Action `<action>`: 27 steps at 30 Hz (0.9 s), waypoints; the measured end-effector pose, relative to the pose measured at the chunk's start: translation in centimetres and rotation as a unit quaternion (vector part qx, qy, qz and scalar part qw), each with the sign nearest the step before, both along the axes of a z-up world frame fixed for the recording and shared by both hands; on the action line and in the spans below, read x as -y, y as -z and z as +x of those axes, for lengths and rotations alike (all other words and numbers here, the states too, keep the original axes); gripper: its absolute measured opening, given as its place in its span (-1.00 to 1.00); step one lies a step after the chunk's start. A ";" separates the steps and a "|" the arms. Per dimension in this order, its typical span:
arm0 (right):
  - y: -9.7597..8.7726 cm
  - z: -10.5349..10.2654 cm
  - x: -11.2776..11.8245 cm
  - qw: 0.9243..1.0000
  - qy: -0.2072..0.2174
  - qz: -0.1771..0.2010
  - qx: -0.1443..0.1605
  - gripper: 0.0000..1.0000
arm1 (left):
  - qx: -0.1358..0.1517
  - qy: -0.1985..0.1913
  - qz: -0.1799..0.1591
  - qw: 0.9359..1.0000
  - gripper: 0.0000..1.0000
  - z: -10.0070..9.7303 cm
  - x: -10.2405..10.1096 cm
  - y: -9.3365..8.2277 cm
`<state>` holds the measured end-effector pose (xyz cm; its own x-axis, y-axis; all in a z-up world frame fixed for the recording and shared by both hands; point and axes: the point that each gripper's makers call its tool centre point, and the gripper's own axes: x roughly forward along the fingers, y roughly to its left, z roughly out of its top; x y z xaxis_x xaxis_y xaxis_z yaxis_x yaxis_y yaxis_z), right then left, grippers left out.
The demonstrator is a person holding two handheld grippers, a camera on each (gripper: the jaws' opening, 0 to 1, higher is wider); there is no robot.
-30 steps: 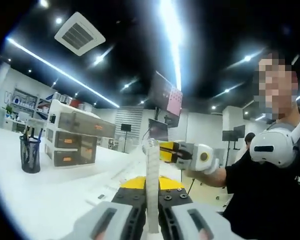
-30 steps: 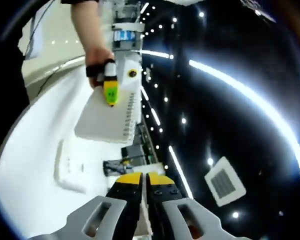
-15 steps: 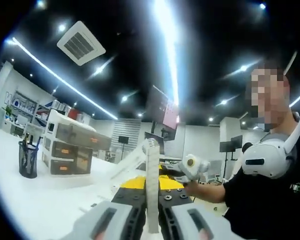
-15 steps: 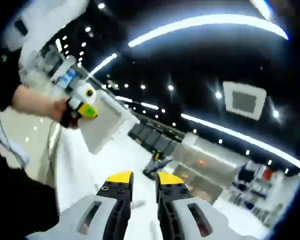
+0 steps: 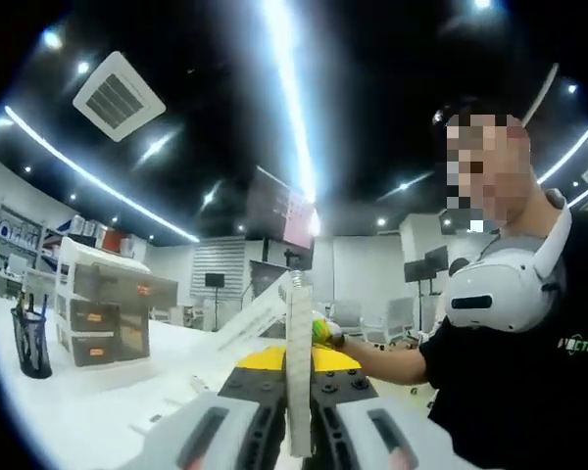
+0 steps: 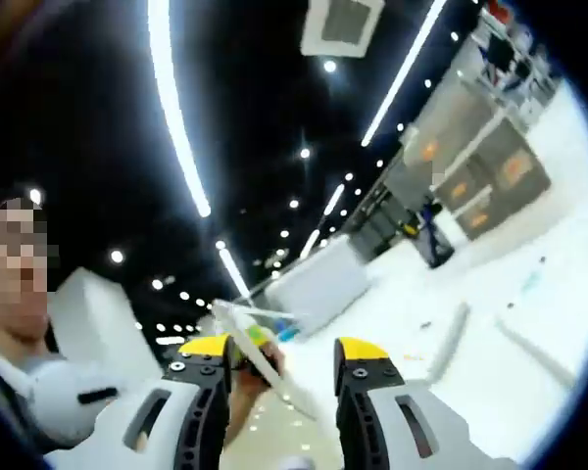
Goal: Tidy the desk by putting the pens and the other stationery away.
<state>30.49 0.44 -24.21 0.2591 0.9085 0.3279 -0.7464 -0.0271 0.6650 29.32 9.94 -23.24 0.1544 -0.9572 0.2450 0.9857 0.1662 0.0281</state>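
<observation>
A white spiral-bound notebook (image 5: 299, 362) stands edge-on between the jaws of my left gripper (image 5: 299, 360), which is shut on it. Just behind the notebook in the left gripper view, a hand holds the right gripper (image 5: 323, 331). In the right gripper view the notebook (image 6: 260, 351) appears as a thin tilted sheet, with a hand (image 6: 247, 377) at its lower end. My right gripper (image 6: 284, 348) is wide open, and its jaws are not touching the notebook. A black mesh pen holder (image 5: 29, 338) with pens stands on the white desk (image 5: 88, 411).
A grey drawer unit (image 5: 103, 313) with orange labels stands beside the pen holder (image 6: 436, 240). In the right gripper view a white box (image 6: 318, 289) sits on the desk (image 6: 451, 382), along with small loose items (image 6: 529, 284) and a long white strip (image 6: 451, 331). The person's torso (image 5: 510, 392) is close on the right.
My right gripper has opened from shut to wide open, let go of the notebook's edge, and rolled its view round. My left gripper keeps its hold on the notebook.
</observation>
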 end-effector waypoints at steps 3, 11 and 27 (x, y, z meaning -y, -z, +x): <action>-0.7 -0.6 -0.4 0.998 -0.043 0.019 -0.038 -0.03 | 0.021 0.002 0.013 1.000 -0.86 -0.4 0.3 0.3; -1.3 -0.8 -1.1 0.986 -0.104 0.046 -0.125 -0.03 | 0.091 -0.001 0.035 0.995 -0.86 -1.4 0.8 0.5; -0.3 -1.7 -2.8 0.970 -0.165 0.040 -0.175 -0.24 | 0.243 0.022 0.132 0.961 -0.86 -3.8 3.3 1.9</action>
<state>28.84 3.25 -23.95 0.0667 0.9362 0.3451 -0.4166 -0.2882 0.8622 25.47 6.66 -25.14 0.0410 -0.9988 0.0250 0.8514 0.0480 0.5223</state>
